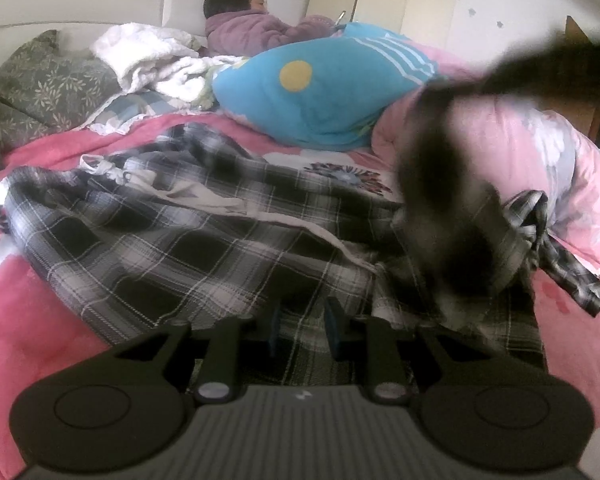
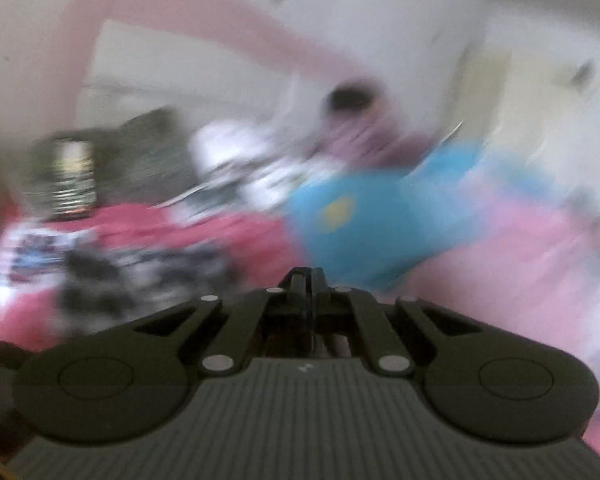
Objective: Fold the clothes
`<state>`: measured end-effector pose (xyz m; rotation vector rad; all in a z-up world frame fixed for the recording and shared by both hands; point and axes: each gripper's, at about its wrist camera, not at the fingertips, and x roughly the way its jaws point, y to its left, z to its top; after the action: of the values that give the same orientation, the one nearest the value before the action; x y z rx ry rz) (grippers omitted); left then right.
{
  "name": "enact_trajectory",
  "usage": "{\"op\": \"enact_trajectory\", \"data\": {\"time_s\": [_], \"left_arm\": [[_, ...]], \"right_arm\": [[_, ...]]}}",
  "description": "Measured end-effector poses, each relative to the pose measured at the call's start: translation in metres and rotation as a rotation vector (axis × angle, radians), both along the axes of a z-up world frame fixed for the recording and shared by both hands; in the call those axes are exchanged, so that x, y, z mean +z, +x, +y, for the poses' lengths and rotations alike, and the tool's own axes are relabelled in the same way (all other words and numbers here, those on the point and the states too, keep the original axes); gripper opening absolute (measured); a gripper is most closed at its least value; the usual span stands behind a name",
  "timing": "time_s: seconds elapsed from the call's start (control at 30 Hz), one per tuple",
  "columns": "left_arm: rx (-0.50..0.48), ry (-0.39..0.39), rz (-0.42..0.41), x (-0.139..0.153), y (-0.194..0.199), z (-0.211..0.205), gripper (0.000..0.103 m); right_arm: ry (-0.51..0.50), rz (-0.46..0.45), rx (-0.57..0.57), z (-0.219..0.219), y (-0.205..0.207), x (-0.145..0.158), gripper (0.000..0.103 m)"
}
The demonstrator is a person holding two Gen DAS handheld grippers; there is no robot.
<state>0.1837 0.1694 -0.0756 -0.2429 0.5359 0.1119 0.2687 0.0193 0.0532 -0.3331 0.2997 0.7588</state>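
A black-and-white plaid shirt [image 1: 172,240] lies crumpled across the pink bedsheet [image 1: 40,340], with a pale inner lining showing near its middle. At the shirt's near edge my left gripper [image 1: 305,320] stands with its jaws narrowly apart. Plaid cloth fills the gap and covers the fingertips. A dark blurred mass [image 1: 452,208] hangs over the shirt's right part, where a bunched sleeve [image 1: 536,220] sticks up. The right wrist view is badly blurred. In it my right gripper [image 2: 312,280] is shut above the bed, and no cloth shows between its tips.
A person in a purple jacket [image 1: 256,28] lies at the head of the bed. A blue pillow with a yellow dot [image 1: 320,92] lies behind the shirt, with a pale pink quilt [image 1: 540,152] to its right. A grey leaf-print pillow [image 1: 48,80] and a white blanket [image 1: 152,60] are at the back left.
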Motion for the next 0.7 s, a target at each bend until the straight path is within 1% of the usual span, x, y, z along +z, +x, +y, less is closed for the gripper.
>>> {"op": "enact_trajectory", "data": {"time_s": [0.07,0.13,0.17,0.2,0.27,0.3,0.37,0.47,0.53,0.6,0.7], "left_arm": [[0.001,0.001,0.002,0.000,-0.001,0.000,0.025],[0.001,0.007,0.000,0.001,-0.003,0.000,0.025],[0.001,0.010,0.000,0.001,-0.004,0.000,0.025],[0.000,0.011,-0.001,0.001,-0.005,0.000,0.025],[-0.003,0.004,-0.006,0.002,-0.005,0.000,0.026],[-0.009,0.003,-0.007,0.002,-0.004,-0.002,0.026],[-0.020,0.003,-0.009,0.003,-0.003,-0.005,0.026],[-0.038,0.028,0.003,0.002,0.000,-0.015,0.026],[-0.042,0.056,0.009,0.000,0.000,-0.020,0.026],[-0.045,0.064,0.017,-0.001,0.001,-0.021,0.026],[-0.048,0.062,0.022,-0.002,0.002,-0.020,0.027]], "right_arm": [[-0.017,0.173,0.066,0.011,0.009,-0.023,0.004],[-0.005,0.273,0.075,0.004,0.004,-0.040,0.008],[0.022,0.321,0.076,-0.004,0.000,-0.046,0.016],[0.088,0.366,0.069,-0.022,-0.004,-0.046,0.026],[0.232,0.460,0.057,-0.060,-0.012,-0.047,0.035],[0.327,0.521,0.049,-0.086,-0.013,-0.048,0.042],[0.481,0.636,0.015,-0.126,-0.013,-0.056,0.044],[0.639,0.813,-0.104,-0.163,-0.005,-0.079,0.045],[0.705,0.918,-0.207,-0.172,0.009,-0.098,0.047],[0.768,1.003,-0.271,-0.173,0.025,-0.114,0.050],[0.858,1.100,-0.296,-0.167,0.044,-0.132,0.053]]}}
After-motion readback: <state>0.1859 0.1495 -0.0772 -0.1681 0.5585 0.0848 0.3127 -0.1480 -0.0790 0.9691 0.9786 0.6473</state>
